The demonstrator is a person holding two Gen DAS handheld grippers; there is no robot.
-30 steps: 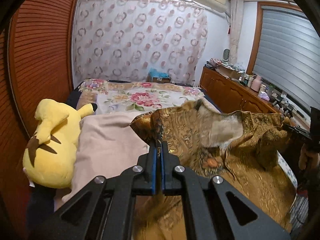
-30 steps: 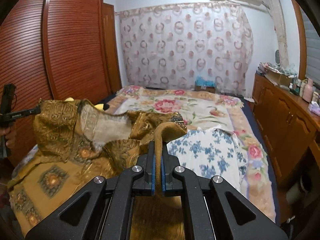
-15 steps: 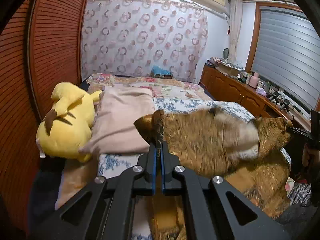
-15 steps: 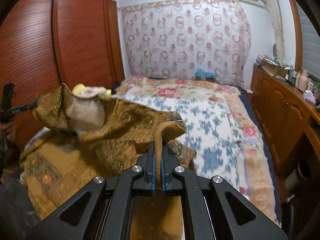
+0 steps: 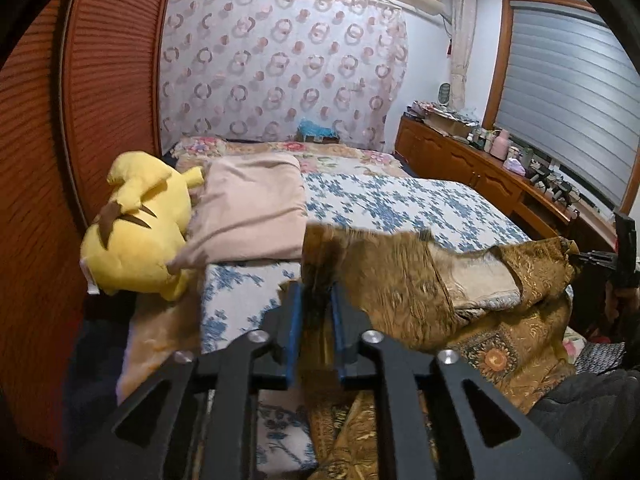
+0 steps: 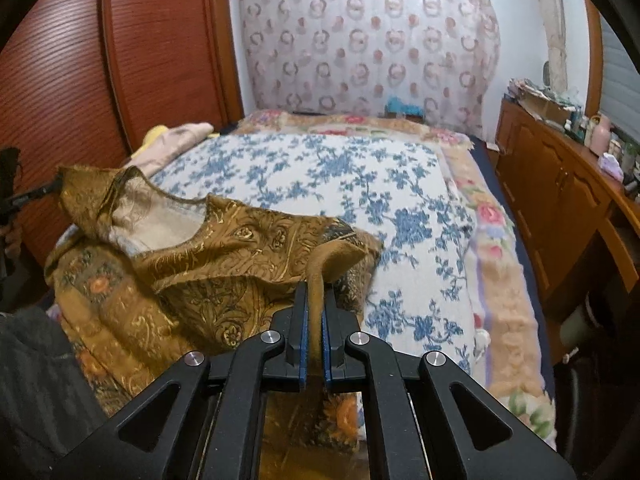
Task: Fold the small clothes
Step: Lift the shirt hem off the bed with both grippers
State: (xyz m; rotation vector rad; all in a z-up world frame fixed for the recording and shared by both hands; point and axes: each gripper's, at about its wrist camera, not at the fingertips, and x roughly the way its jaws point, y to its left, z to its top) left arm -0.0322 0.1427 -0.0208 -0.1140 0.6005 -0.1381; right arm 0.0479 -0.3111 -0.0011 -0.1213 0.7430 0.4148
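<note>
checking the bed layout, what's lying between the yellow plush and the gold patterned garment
In the left wrist view, a beige pillow lies between the yellow plush and the gold garment.

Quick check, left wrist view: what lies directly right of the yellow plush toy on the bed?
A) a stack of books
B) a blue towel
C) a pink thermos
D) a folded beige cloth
D: the folded beige cloth lies against the right side of the yellow plush toy, on the blue-flowered bedspread.

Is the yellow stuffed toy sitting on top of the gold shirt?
No, the yellow stuffed toy lies at the bed's left edge beside a beige pillow, well apart from the gold shirt.
</note>
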